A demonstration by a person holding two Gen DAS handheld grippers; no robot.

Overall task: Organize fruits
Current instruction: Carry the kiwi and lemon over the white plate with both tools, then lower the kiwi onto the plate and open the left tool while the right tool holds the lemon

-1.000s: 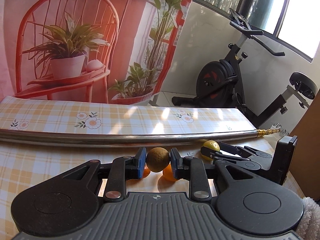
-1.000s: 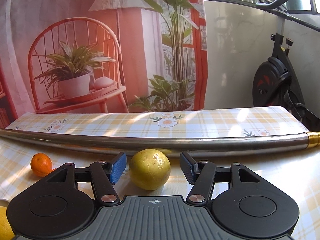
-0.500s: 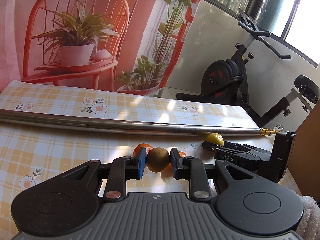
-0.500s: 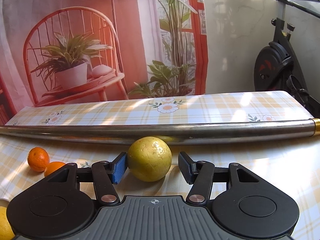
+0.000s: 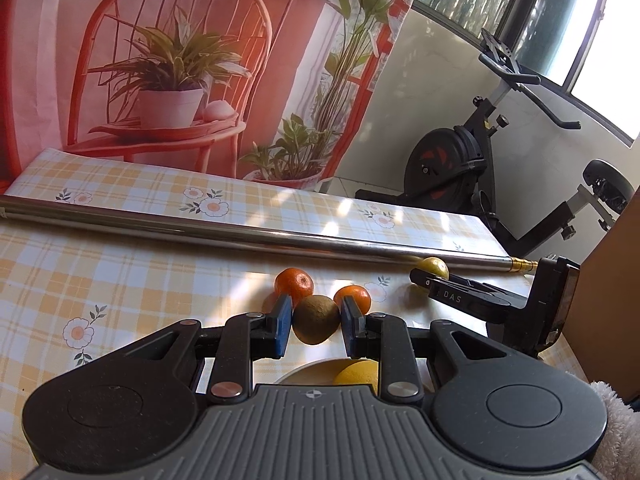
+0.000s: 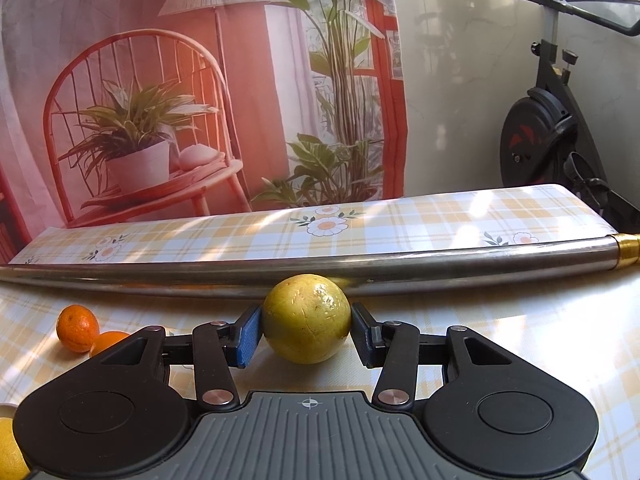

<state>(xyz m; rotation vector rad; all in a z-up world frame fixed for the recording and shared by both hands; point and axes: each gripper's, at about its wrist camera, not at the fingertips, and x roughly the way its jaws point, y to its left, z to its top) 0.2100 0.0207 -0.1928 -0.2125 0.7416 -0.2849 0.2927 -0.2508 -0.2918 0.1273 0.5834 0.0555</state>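
My left gripper (image 5: 315,314) is shut on a brownish-green round fruit (image 5: 316,326), held above the white plate (image 5: 296,374), which carries a yellow fruit (image 5: 358,372). Two oranges (image 5: 294,282) (image 5: 353,298) lie on the checked tablecloth just beyond. My right gripper (image 6: 306,320) is closing its jaws on a large yellow fruit (image 6: 308,332) that rests on the table, and both pads meet its sides. The left wrist view shows that gripper (image 5: 430,278) from the side, with the yellow fruit (image 5: 434,267) at its tips. The oranges (image 6: 77,328) sit to its left.
A long steel pipe (image 5: 240,236) (image 6: 400,270) lies across the table behind the fruit. A brown board (image 5: 612,300) stands at the table's right edge. An exercise bike (image 5: 460,168) stands beyond the table, and a printed backdrop hangs behind.
The left gripper has drawn back with the brownish fruit, so both oranges and the plate now show. The right jaws have narrowed from apart onto the yellow fruit's sides.
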